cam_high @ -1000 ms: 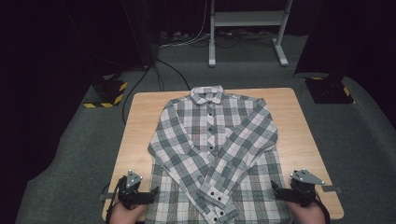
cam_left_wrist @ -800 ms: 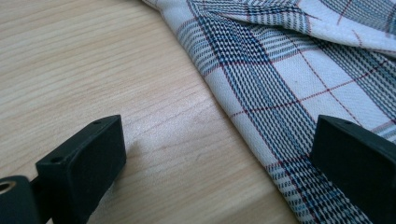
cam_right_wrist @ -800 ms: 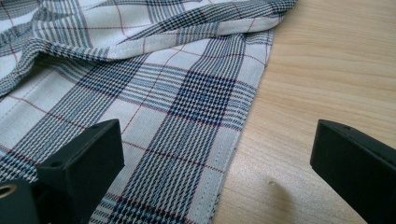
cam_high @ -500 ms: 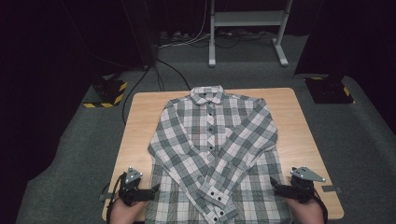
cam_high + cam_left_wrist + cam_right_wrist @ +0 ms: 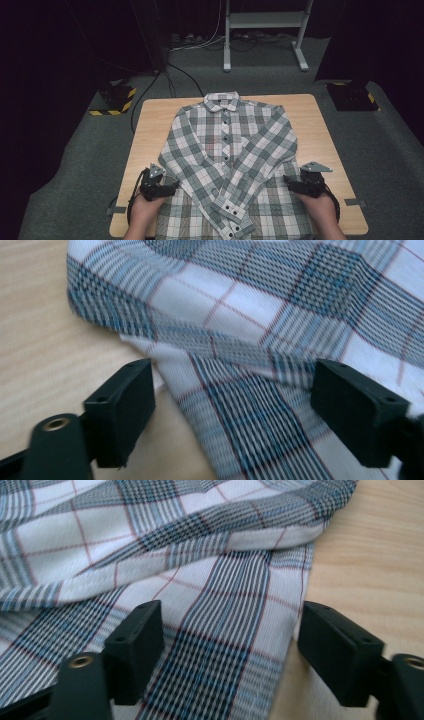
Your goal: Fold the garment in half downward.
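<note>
A green, white and red checked shirt (image 5: 227,155) lies flat and buttoned on the wooden table (image 5: 320,125), collar at the far side, sleeves folded across the front. My left gripper (image 5: 170,188) is at the shirt's left side edge near the front, open, with the cloth edge (image 5: 220,390) lying between its jaws. At the shirt's right side edge sits my right gripper (image 5: 290,183), also open, its jaws straddling the checked cloth (image 5: 225,645) and the hem.
Bare table wood (image 5: 45,340) runs left of the shirt and also on its right (image 5: 370,555). Beyond the table are grey floor, cables (image 5: 160,80), a white stand (image 5: 265,30) and black boxes with yellow stripes (image 5: 115,97).
Both grippers have slid inward to the shirt's side edges, so the cloth now lies between their open jaws.
</note>
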`<state>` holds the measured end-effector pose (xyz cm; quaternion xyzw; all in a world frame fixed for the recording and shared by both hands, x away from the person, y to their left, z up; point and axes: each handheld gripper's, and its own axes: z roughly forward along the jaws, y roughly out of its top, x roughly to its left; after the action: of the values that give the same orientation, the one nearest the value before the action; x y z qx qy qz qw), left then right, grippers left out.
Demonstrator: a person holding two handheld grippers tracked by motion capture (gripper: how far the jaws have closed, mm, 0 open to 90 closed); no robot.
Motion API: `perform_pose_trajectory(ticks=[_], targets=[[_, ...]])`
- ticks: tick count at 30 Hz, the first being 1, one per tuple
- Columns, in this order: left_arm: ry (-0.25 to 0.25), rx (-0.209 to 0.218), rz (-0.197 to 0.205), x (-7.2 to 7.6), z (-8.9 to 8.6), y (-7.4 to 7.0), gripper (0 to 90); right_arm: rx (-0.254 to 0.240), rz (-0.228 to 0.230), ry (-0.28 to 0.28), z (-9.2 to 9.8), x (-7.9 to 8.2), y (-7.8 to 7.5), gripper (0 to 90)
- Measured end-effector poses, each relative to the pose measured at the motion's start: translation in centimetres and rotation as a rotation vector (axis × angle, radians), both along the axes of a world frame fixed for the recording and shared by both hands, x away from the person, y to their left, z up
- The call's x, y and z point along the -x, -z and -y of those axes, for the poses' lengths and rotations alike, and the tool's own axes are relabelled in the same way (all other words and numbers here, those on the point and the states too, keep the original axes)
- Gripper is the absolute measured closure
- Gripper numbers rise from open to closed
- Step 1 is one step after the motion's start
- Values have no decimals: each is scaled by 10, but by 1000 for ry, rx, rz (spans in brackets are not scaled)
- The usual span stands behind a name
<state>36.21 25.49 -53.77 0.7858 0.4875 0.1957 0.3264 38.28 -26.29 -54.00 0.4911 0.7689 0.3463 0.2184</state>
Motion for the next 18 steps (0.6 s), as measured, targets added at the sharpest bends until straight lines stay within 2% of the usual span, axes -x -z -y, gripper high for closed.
perform_pose_trajectory(ticks=[1, 2, 6, 7, 8, 10, 12, 16, 18], targets=[[1, 3, 2, -2, 0, 0, 282, -2, 7, 6, 0, -2, 0, 384], [4, 4, 1, -4, 1, -2, 282, -2, 7, 6, 0, -2, 0, 384], [-26, 26, 12, -5, -1, -3, 538, -4, 4, 43, 0, -5, -3, 605], [-36, 29, 15, -4, -3, -3, 663, -9, -3, 26, 1, -4, -4, 747], [-47, 43, 17, -3, -4, -2, 663, -9, -3, 26, 1, -4, -4, 747], [-49, 59, 16, -1, -6, -2, 769, -10, -11, 17, 1, -4, -5, 839], [-47, 79, 3, 1, -7, -2, 860, 5, -15, 7, -1, -2, -6, 862], [-28, 57, -4, 11, -6, -3, 868, 5, -24, -2, -1, 4, -6, 862], [-18, 47, -6, 21, -6, -4, 867, 12, -25, -9, 0, 13, -7, 862]])
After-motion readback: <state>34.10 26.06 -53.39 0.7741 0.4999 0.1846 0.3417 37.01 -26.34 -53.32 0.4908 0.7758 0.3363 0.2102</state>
